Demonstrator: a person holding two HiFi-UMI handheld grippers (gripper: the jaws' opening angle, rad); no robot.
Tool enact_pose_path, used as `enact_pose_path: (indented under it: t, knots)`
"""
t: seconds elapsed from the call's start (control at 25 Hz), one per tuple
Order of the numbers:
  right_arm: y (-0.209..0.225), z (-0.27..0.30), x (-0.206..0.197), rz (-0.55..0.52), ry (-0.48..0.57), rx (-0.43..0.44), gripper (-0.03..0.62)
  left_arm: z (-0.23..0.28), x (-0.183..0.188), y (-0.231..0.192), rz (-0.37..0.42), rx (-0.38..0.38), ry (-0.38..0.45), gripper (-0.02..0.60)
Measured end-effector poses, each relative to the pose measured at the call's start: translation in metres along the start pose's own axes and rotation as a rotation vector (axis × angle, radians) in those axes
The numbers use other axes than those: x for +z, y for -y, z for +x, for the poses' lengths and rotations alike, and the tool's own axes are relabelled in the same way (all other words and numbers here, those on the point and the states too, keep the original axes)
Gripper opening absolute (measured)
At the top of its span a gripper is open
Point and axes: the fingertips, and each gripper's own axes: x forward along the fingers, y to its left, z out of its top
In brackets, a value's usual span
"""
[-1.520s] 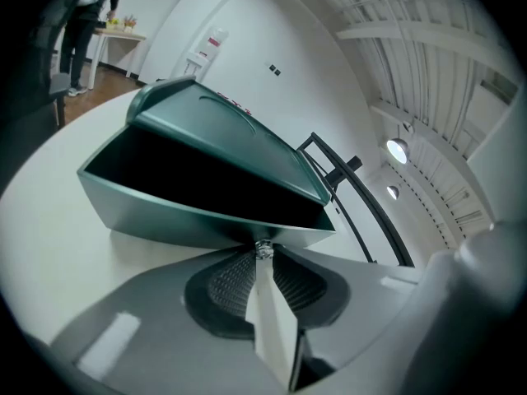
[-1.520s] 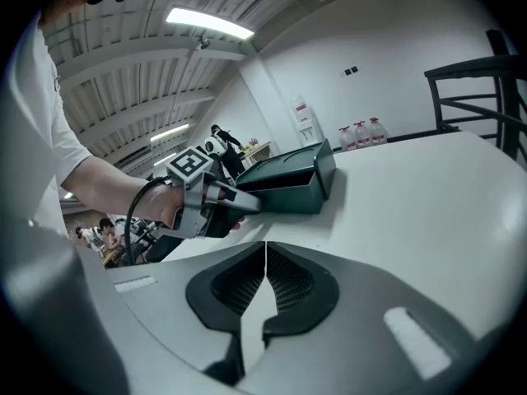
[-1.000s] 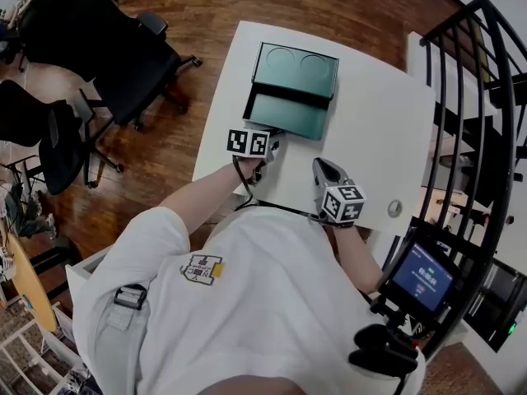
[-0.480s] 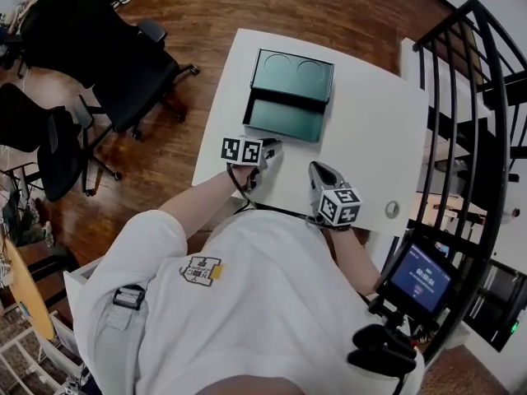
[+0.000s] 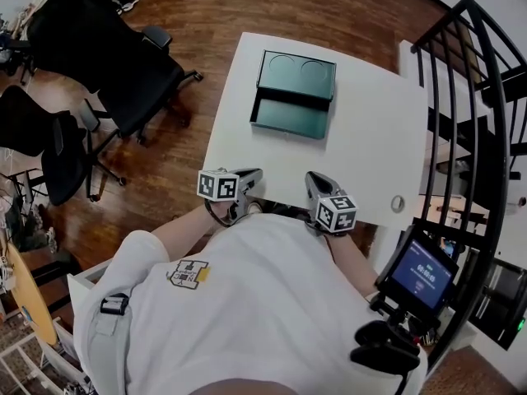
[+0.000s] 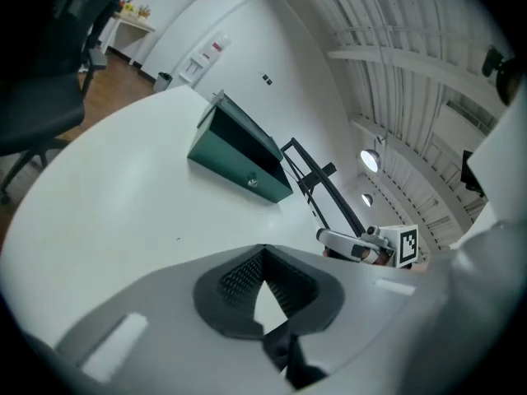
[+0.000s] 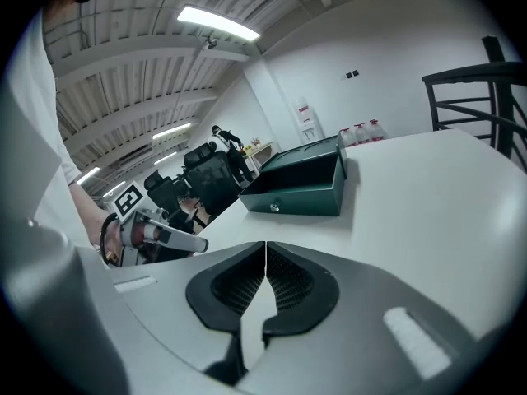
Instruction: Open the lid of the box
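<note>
The dark green box (image 5: 290, 115) stands on the far part of the white table (image 5: 370, 138), its lid (image 5: 297, 72) swung back and lying flat behind it. The left gripper view shows the box (image 6: 239, 156) ahead and tilted, and the right gripper view shows the box (image 7: 300, 186) with a small knob on its front. My left gripper (image 5: 250, 174) is over the table's near edge, shut on nothing. My right gripper (image 5: 311, 178) sits beside it, also shut and empty. Both are well short of the box.
Black office chairs (image 5: 123, 64) stand on the wood floor left of the table. A black metal railing (image 5: 461, 97) runs along the right side. A round grommet (image 5: 399, 203) is set in the table's near right corner. A lit screen (image 5: 420, 274) hangs at my right.
Both grippers have drawn back from the box toward the table's near edge. The left one moved farthest, from just in front of the box. The box stays open.
</note>
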Motion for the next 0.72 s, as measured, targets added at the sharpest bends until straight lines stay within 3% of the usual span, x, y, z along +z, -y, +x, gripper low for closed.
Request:
enact_pose_path:
  t: [0.16,0.72]
  knots:
    - [-0.009,0.007,0.003,-0.010,-0.003,0.010,0.003,0.001,0.010,0.004,-0.009,-0.041,0.006,0.000]
    - [-0.007,0.003,0.015,-0.023,0.015,0.001,0.000,-0.001,0.018,0.016,0.007,-0.054,0.034,0.000]
